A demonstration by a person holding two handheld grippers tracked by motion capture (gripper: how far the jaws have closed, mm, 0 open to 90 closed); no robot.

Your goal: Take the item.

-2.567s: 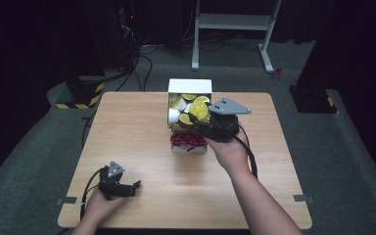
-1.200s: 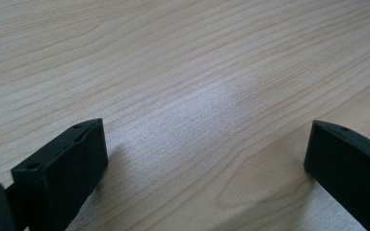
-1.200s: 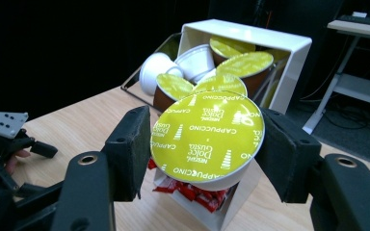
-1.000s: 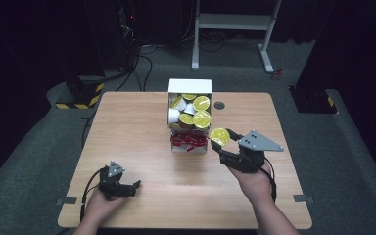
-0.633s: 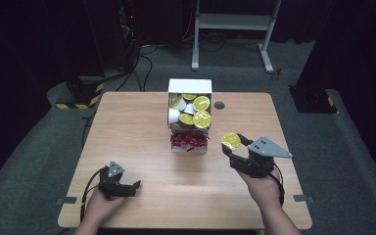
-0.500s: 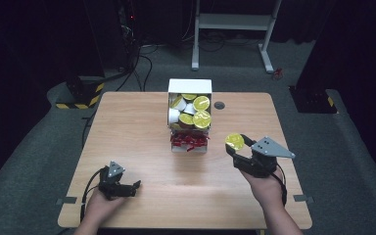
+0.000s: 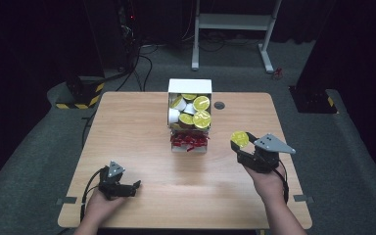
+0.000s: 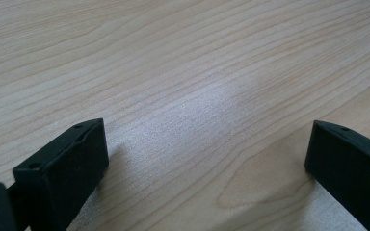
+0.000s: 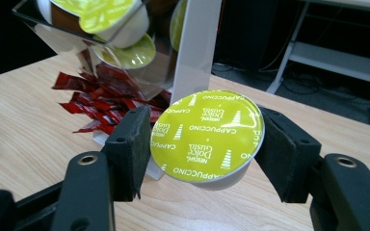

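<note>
Right gripper (image 7: 239, 145) has carried the capsule (image 9: 207, 136) from the dispenser (image 7: 190, 87) toward four o'clock, jaws pinching it (left gripper (image 7: 136, 185) idle, spread); keep lid level when setting down.

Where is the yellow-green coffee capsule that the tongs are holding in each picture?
High view: the capsule sits right of centre, in the right tongs, beside the dispenser.
Left gripper view: not in it, just table wood.
Right gripper view: centre, lid toward the camera, squeezed between both jaws.
Shared landmark: the red sachets under the dispenser.
</note>
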